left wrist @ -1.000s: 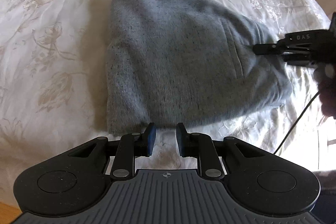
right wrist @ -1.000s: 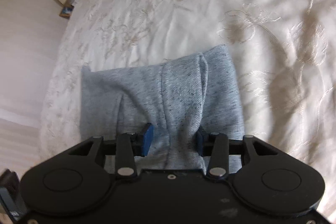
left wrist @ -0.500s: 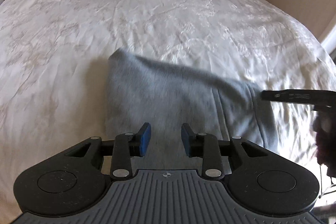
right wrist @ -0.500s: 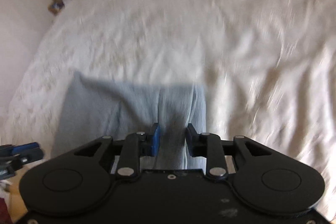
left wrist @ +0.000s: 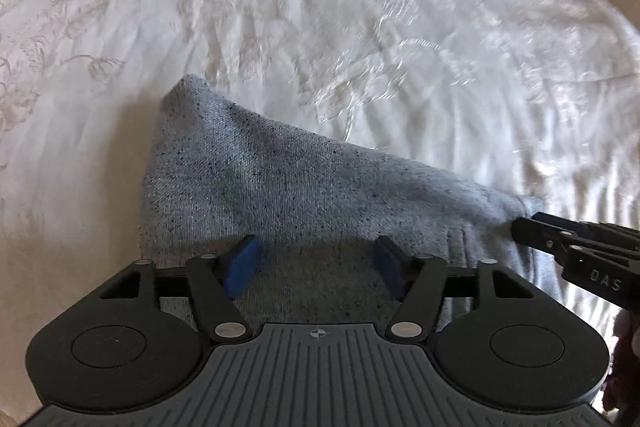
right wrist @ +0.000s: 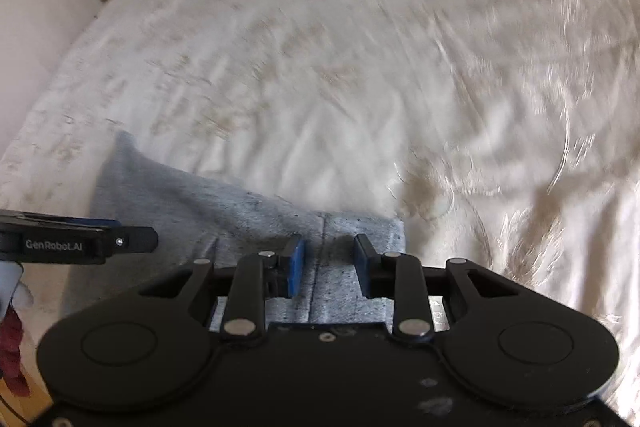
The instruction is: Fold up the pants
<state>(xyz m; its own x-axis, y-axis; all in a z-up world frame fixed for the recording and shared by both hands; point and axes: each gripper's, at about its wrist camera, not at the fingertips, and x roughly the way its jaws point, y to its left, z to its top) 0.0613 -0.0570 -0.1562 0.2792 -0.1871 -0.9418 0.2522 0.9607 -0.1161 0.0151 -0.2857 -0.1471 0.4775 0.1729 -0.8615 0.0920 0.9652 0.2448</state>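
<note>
Since earlier, both grippers have released the folded grey pants (left wrist: 304,187) on the bed (left wrist: 320,7): left gripper (left wrist: 316,265) fingers are opening, right gripper (right wrist: 326,263) fingers stand apart, empty. Snagging could undo the fold.

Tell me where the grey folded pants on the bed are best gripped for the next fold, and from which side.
Probably at the near edge of the pants, one corner per hand-held gripper, coming from above on the near side. The cloth lies flat on the bedspread, and its far edge tapers to a point, offering less to pinch.
</note>
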